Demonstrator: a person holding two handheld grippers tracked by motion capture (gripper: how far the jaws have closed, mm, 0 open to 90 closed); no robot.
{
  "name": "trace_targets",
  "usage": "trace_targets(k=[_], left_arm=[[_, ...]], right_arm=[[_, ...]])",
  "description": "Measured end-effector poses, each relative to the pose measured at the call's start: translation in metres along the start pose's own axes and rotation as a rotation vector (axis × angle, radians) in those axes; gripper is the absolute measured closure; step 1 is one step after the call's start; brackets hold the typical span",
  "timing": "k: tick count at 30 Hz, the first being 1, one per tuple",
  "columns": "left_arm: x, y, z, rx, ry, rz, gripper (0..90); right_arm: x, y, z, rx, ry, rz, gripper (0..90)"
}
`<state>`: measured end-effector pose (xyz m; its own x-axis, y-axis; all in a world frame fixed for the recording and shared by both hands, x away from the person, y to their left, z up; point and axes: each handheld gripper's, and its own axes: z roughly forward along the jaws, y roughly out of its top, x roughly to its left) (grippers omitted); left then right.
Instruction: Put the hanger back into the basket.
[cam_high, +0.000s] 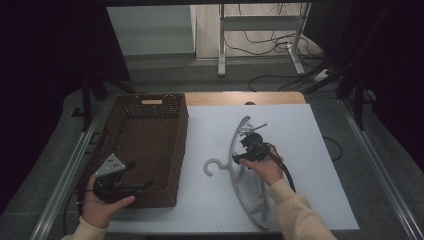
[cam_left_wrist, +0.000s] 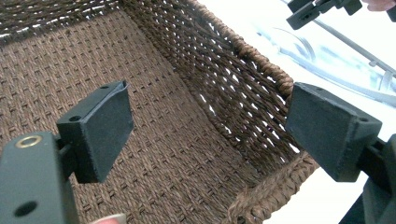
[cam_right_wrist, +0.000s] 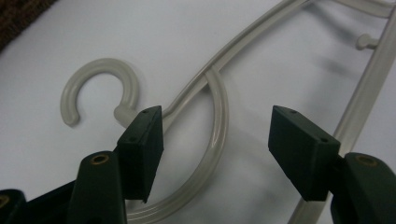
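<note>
A pale plastic clothes hanger (cam_high: 233, 145) lies flat on the white tabletop (cam_high: 305, 150), its hook (cam_high: 212, 164) pointing toward the basket. My right gripper (cam_high: 240, 156) hovers just over the hanger's neck. In the right gripper view its jaws (cam_right_wrist: 217, 144) stand open, straddling the hanger's curved inner strut (cam_right_wrist: 220, 105) beside the hook (cam_right_wrist: 100, 65), and the pads do not touch it. A brown wicker basket (cam_high: 180, 145) stands at the left. My left gripper (cam_high: 141, 174) is open over its near right corner (cam_left_wrist: 261, 70), holding nothing (cam_left_wrist: 210, 126).
The basket's inside holds nothing that I can see. The wooden table edge (cam_high: 240, 98) runs along the back. Metal rails (cam_high: 70, 170) flank the table. White surface lies to the right of the hanger. The right gripper's tip (cam_left_wrist: 322, 7) shows past the basket wall.
</note>
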<state>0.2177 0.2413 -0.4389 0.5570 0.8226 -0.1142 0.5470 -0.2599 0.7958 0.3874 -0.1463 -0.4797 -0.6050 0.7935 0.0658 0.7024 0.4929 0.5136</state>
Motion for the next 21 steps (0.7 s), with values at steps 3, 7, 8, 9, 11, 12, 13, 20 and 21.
trace_targets(k=[3, 7, 8, 9, 11, 12, 13, 20, 21], left_arm=[[0.0, 0.0, 0.0, -0.002, 0.001, -0.002, 15.3], [0.0, 0.0, -0.001, -0.002, 0.0, 0.0, 15.3], [0.0, 0.0, -0.001, -0.003, 0.0, 0.0, 15.3], [0.0, 0.0, -0.001, -0.003, 0.001, -0.001, 15.3], [0.001, 0.0, -0.001, -0.003, 0.0, 0.0, 15.3], [0.001, 0.0, -0.001, -0.003, 0.0, 0.0, 15.3], [0.001, 0.0, -0.001, -0.003, 0.0, 0.0, 15.3], [0.001, 0.0, -0.001, -0.004, -0.001, -0.002, 15.3], [0.001, 0.0, -0.001, -0.004, -0.001, -0.002, 15.3]], right_arm=[[0.001, 0.001, 0.004, 0.019, -0.016, -0.005, 38.0], [0.001, 0.001, 0.008, 0.041, -0.034, -0.002, 41.4], [0.002, 0.001, 0.01, 0.046, -0.036, 0.0, 42.1], [0.002, 0.001, 0.01, 0.053, -0.036, 0.001, 42.9], [0.003, 0.001, 0.013, 0.064, -0.042, 0.001, 45.8], [0.003, 0.001, 0.014, 0.071, -0.045, 0.0, 47.2], [0.003, 0.001, 0.015, 0.076, -0.048, 0.0, 48.8], [0.002, 0.001, 0.02, 0.108, -0.069, 0.002, 58.0], [0.003, 0.001, 0.021, 0.111, -0.067, 0.004, 58.9]])
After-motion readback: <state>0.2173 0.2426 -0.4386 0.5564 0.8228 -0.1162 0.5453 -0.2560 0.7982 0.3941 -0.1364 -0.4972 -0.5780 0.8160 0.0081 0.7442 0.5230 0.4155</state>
